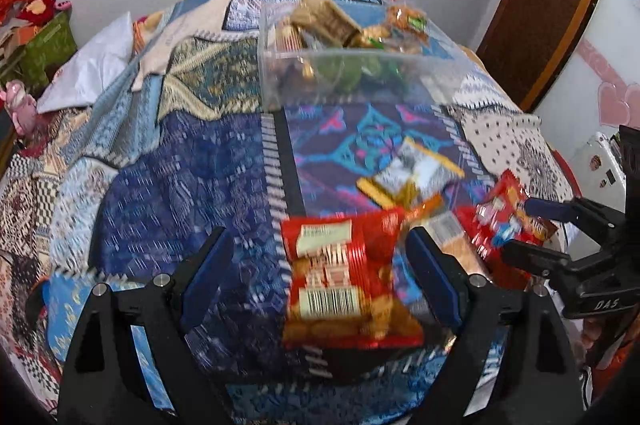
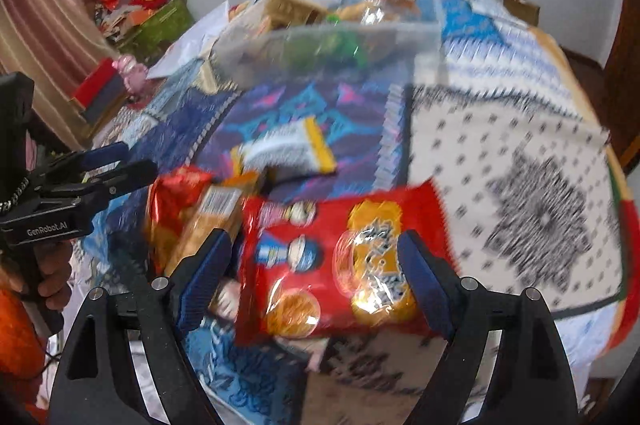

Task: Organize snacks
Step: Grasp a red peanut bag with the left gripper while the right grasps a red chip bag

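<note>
The left gripper [image 1: 316,281] had its fingers spread wide, a red pack [image 1: 344,273] lying between them, barcode up, touching neither pad. The right gripper [image 2: 316,281] was likewise spread around a red bag [image 2: 340,261]. Its body read "DAS"; the left one read "GenRobot.AI". Farther off lay a white-and-yellow packet [image 1: 412,177] on the quilt [image 1: 180,165], and beyond it a clear bin [image 1: 340,69] of snacks.

Snack packets in a tub [image 1: 320,73] at the far side of the bed [image 1: 192,165], one packet [image 1: 412,173] lying nearer on the quilt, a cluster of packets [image 1: 348,273] nearest, between both grippers' spread fingers.
</note>
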Tool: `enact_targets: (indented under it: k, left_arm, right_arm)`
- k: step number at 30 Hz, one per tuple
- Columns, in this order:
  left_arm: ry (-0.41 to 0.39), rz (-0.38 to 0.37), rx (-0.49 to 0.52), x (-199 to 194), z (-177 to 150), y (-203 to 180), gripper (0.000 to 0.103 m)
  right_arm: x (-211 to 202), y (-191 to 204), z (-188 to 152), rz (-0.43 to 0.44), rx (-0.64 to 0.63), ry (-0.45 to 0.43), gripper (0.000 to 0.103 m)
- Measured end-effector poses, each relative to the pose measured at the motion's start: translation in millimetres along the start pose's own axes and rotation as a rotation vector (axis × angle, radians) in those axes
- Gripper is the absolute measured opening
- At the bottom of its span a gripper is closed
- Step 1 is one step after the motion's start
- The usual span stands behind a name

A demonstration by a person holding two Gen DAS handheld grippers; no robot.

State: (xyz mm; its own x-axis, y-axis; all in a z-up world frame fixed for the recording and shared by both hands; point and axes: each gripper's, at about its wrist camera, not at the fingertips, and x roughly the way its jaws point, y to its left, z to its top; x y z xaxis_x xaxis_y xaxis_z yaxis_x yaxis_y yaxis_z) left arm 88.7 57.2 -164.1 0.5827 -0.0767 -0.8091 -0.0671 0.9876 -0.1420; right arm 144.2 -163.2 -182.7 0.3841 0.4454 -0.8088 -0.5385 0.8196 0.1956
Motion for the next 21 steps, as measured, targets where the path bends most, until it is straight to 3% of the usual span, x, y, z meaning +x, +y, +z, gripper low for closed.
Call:
enact_targets:
  k: [3,10,14,19,21]
  left_arm:
    - [0.024,-0.007,0.001,5,-9,-1,0.088]
    - [0.077,-0.031,-0.027,20,-19,1,0.088]
    - [0.092,-0.046,-0.047,30,-22,3,0.088]
    - [0.083,-0.060,-0.056,36,-24,0,0.068]
    - [0.068,-0.046,-0.041,35,-24,-3,0.067]
  right_arm:
    - [6,9,-5,-0.045,-0.044,0.005,0.102]
    - [21,10,-5,-0.136,-0.091,0.006,0.103]
    - [22,-1,-4,-0.113,-0.053,-0.001,0.101]
    - [14,-4,-3,-0.093,-0.031,-0.032,0.085]
    - [10,-3,-1,-0.102,-0.043,-0.046,0.071]
